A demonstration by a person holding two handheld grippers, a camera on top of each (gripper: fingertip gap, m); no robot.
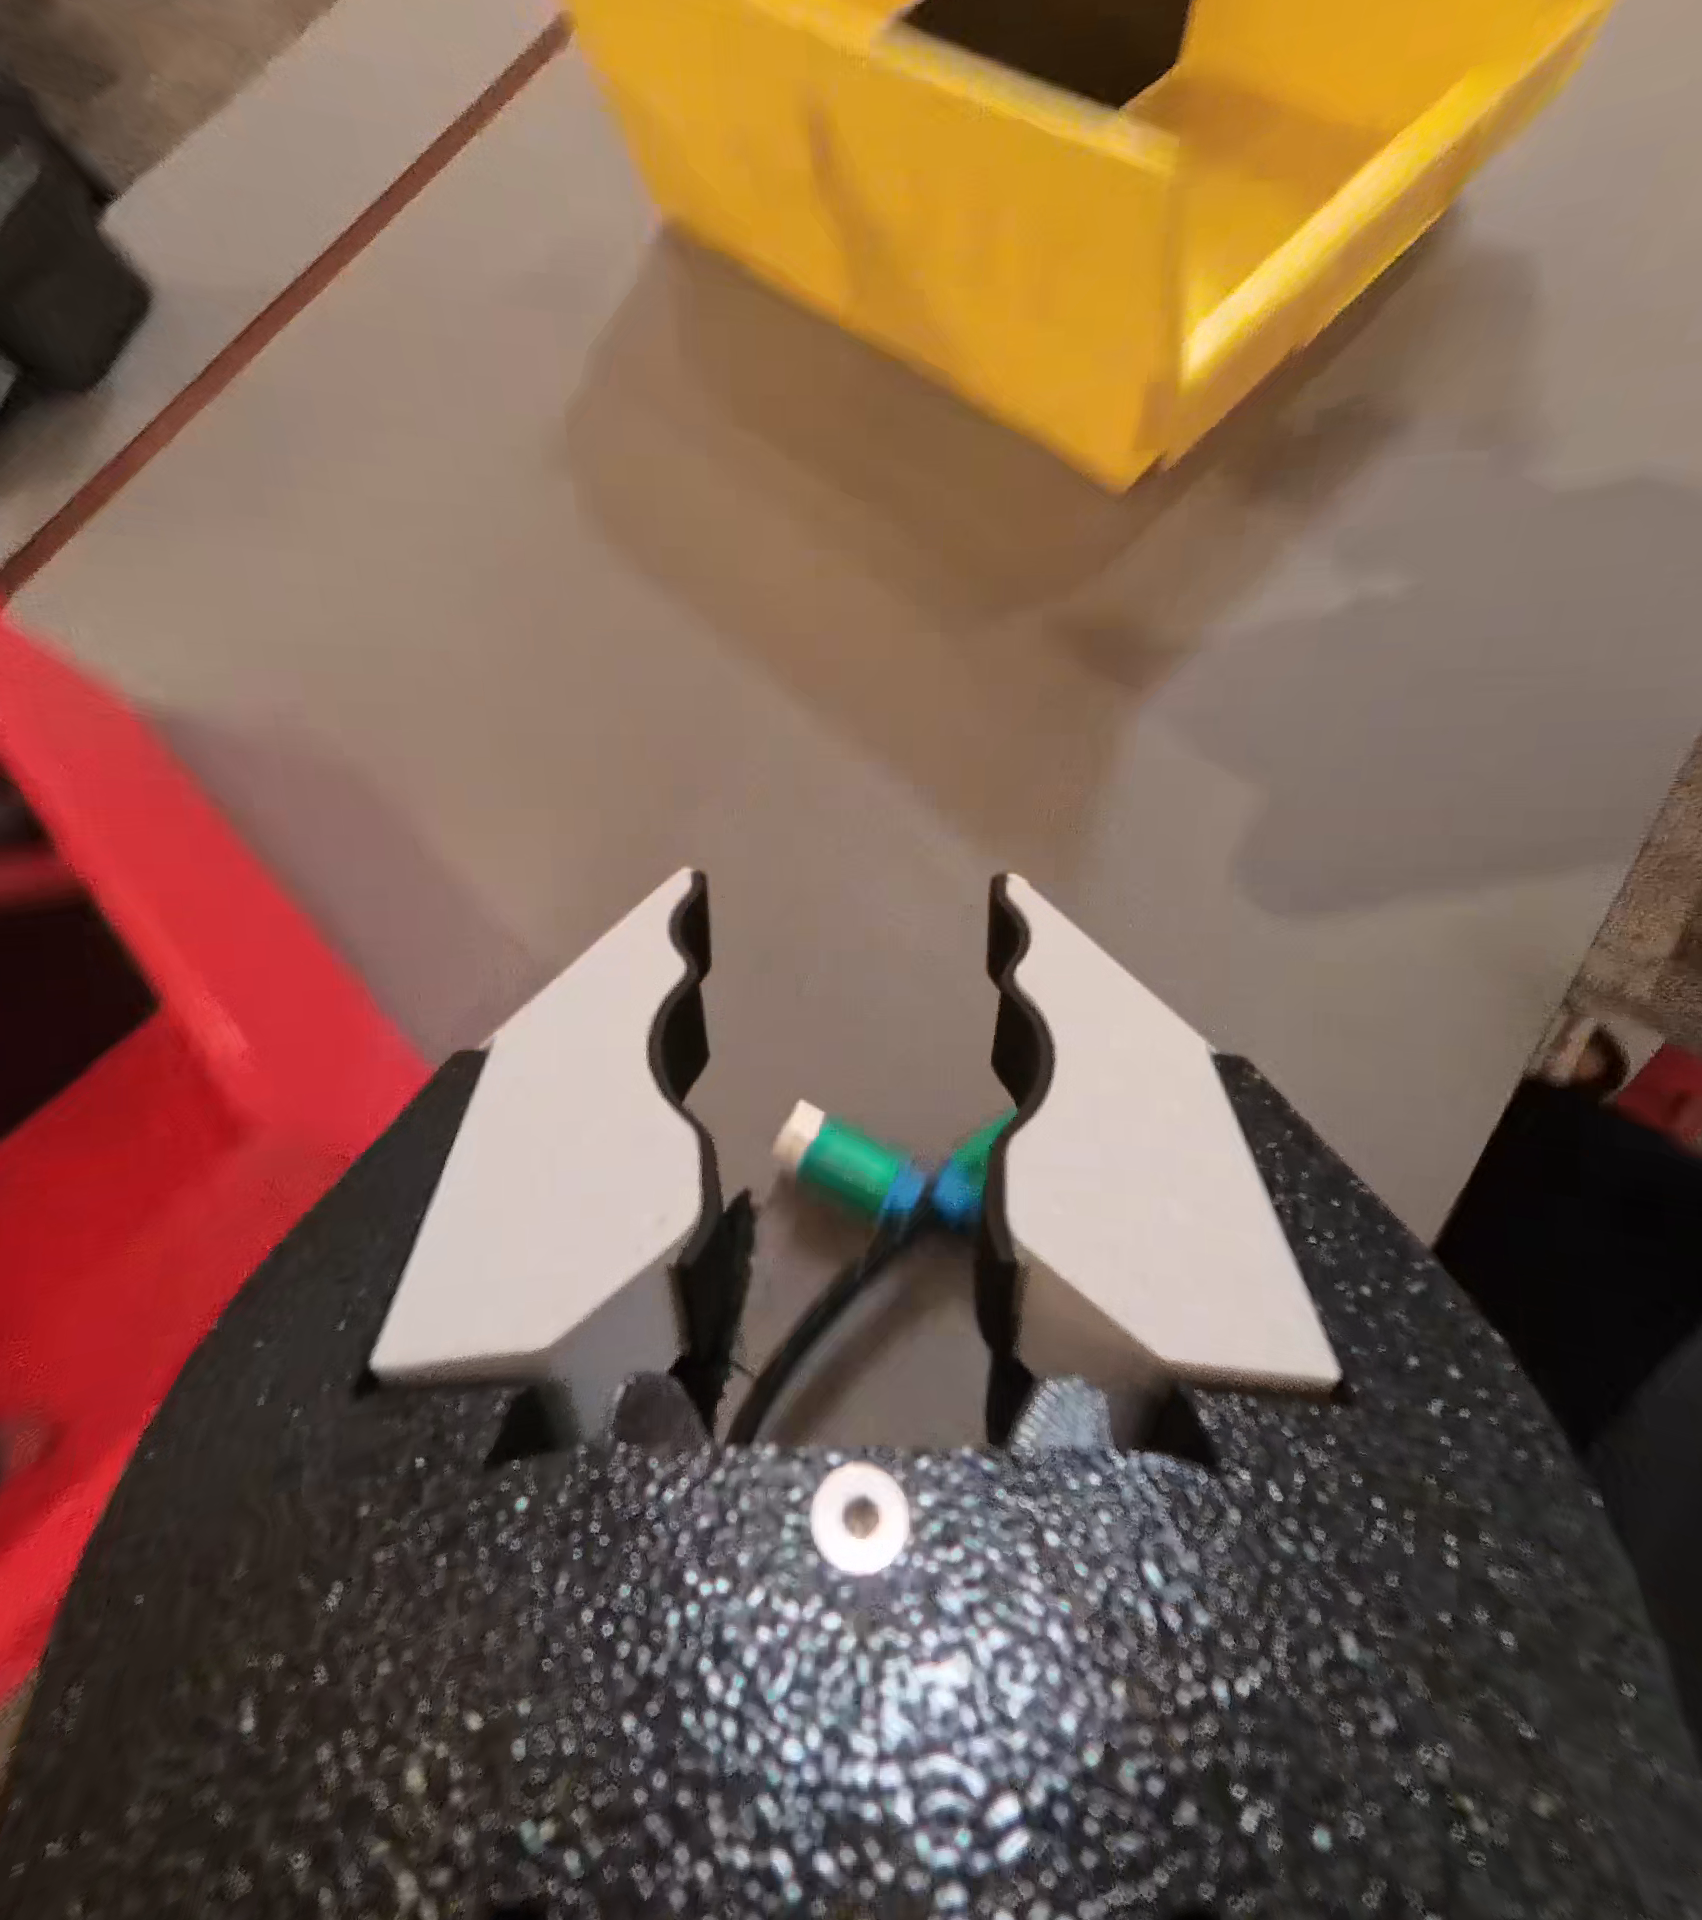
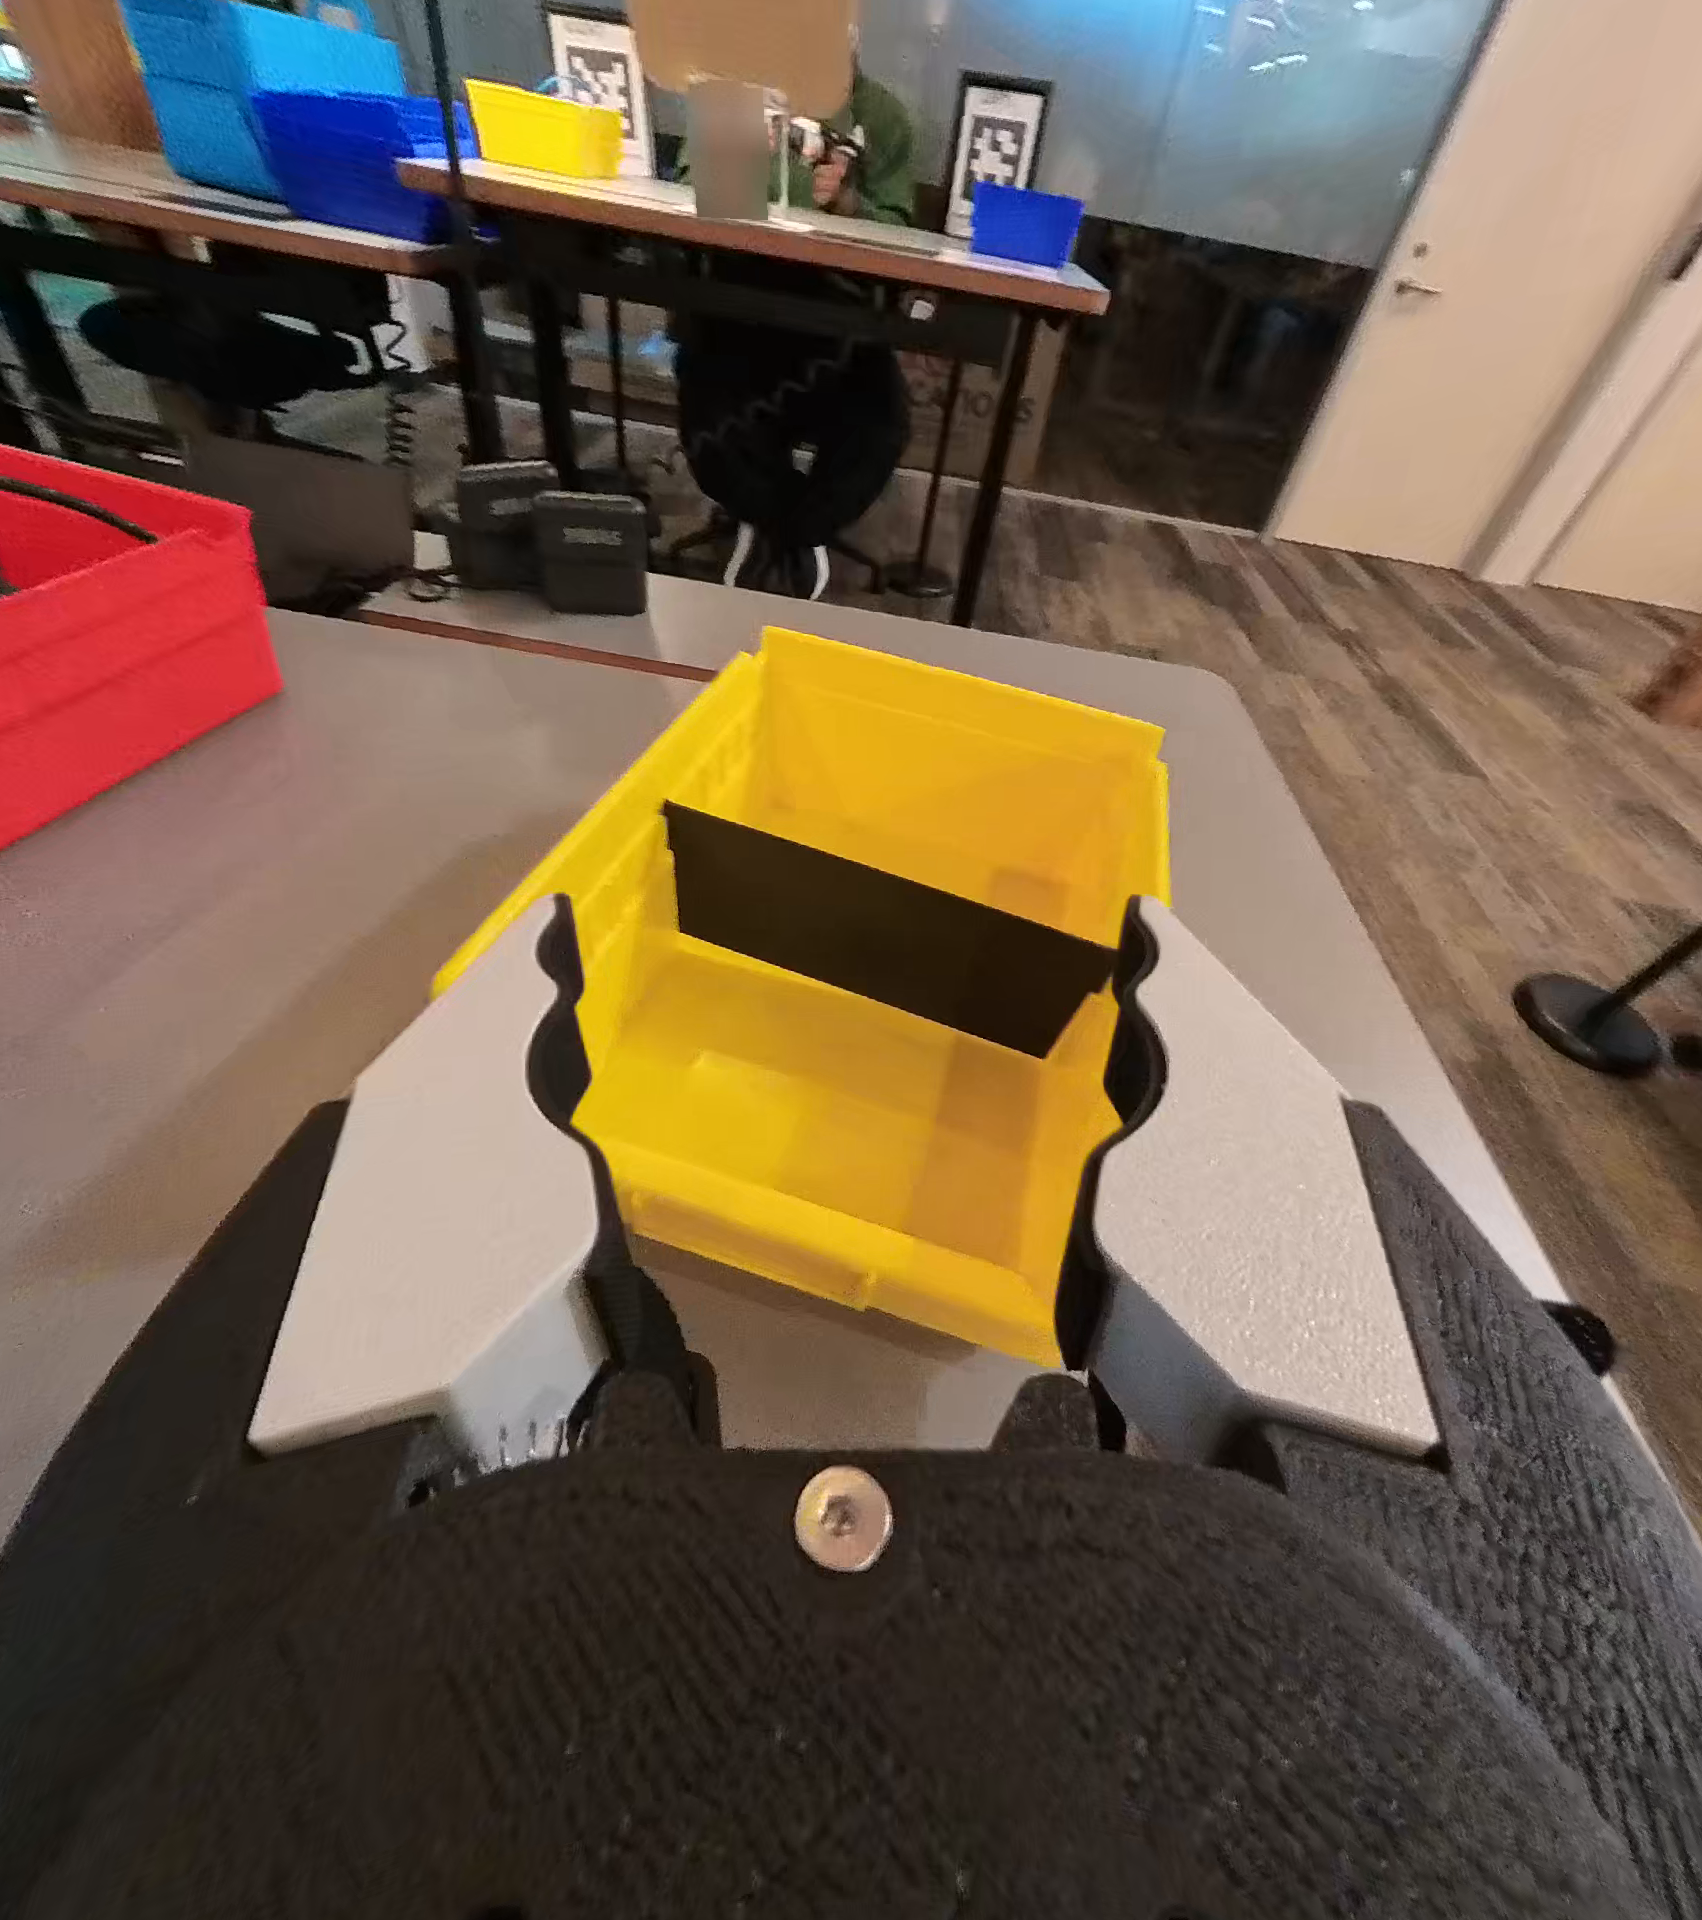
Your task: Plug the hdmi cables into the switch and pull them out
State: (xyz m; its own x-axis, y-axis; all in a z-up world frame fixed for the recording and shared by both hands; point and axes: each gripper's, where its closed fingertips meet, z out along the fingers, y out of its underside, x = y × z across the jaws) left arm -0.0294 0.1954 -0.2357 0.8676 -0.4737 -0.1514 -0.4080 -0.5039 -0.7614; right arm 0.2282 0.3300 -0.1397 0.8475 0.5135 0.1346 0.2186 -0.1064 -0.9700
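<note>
The left hand-held gripper (image 1: 847, 904) hangs over the grey tabletop (image 1: 774, 675) with its jaws apart and nothing between them. Below the gap, on the near side of the yellow bin (image 1: 1013, 239), lies a cable end (image 1: 842, 1162) with a green barrel, a white tip and blue bands, its black lead running back under the gripper body. It does not plainly look like an HDMI plug, and I cannot tell whether it is one of the task's cables. No switch shows in either view.

The right hand-held gripper (image 2: 847, 914) also stands with jaws apart and empty, aimed at the yellow bin (image 2: 888, 1122), whose black divider (image 2: 878, 935) splits it into two compartments; both look bare as far as can be seen.

The step in hand seems to be picking up a cable. To do it well, the left gripper should come down squarely over the barrel behind the tip, close on the rigid part and not on the lead, and lift without dragging.

A red bin (image 1: 99, 883) sits to the left of the yellow bin, close beside the left gripper, so a leftward swing risks a knock. Between the two bins the tabletop is open. To the right of the yellow bin the tabletop edge is near, with floor (image 2: 1449, 748) beyond.
</note>
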